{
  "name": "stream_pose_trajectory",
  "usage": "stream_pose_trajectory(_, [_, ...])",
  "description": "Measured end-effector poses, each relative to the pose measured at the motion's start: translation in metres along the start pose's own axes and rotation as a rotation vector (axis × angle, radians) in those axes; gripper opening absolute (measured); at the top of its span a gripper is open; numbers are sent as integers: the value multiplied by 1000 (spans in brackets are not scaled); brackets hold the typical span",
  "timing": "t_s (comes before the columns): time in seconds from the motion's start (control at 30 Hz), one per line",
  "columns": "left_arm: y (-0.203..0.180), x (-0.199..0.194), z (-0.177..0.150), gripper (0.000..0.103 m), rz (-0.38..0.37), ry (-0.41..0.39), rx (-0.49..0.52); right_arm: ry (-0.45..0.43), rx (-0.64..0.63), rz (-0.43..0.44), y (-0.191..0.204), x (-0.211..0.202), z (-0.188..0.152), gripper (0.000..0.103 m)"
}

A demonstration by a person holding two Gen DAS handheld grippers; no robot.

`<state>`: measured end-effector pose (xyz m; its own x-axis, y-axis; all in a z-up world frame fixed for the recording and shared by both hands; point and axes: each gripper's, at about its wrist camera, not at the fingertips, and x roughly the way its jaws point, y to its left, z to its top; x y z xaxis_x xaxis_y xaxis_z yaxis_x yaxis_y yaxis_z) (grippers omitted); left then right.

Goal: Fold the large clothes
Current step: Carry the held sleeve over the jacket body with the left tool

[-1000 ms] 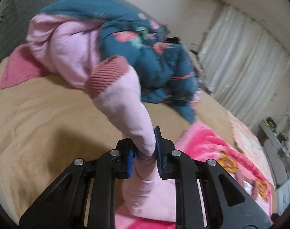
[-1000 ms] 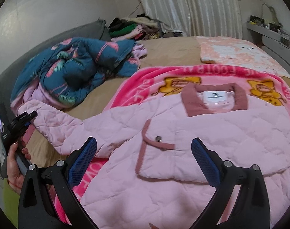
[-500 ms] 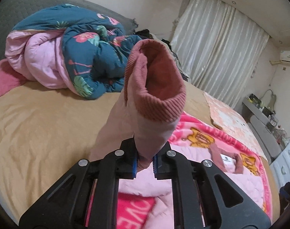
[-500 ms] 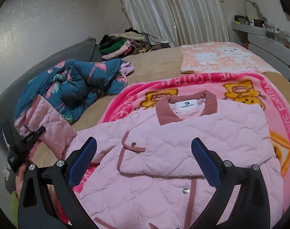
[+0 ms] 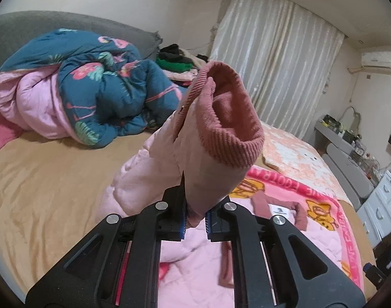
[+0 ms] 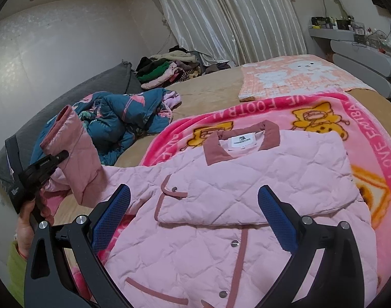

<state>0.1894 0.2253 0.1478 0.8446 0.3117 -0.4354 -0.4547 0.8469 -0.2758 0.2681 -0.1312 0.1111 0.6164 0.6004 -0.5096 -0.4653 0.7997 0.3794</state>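
Note:
A pink quilted jacket (image 6: 247, 179) with dusty-rose trim lies face up on a pink cartoon blanket (image 6: 375, 133), its far sleeve folded across the chest. My left gripper (image 5: 195, 220) is shut on the jacket's other sleeve (image 5: 195, 159), lifted off the bed with the rose ribbed cuff (image 5: 231, 118) pointing up. In the right wrist view that sleeve (image 6: 74, 154) stands up at the left, held by the left gripper (image 6: 54, 160). My right gripper (image 6: 193, 218) is open and empty, hovering over the jacket's front.
A teal floral and pink duvet (image 5: 92, 89) is bunched at the head of the tan bed (image 5: 41, 184) against a grey headboard (image 6: 67, 97). A clothes pile (image 6: 167, 69) lies by the curtains. An orange-and-white blanket (image 6: 298, 74) lies beyond the pink one.
My left gripper has lifted the sleeve off the bed and swung it up and toward the jacket body. My right gripper has stayed open and drawn back a little over the jacket.

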Motion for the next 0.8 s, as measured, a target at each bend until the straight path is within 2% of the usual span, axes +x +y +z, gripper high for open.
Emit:
stream_pose_trajectory(0.33, [-68,2,-14,4,-86,33,84,-3,19,-2,-21,-14,-3,99])
stream_pose_trajectory(0.63, [-137,-3,-29,4,-172,55,168,-12,62,-20,-60,-24,-6,99])
stream_pose_trajectory(0.8, [-165,0,-38,4,-192,71,199,-19,66,-39,-84,-29,-5,99])
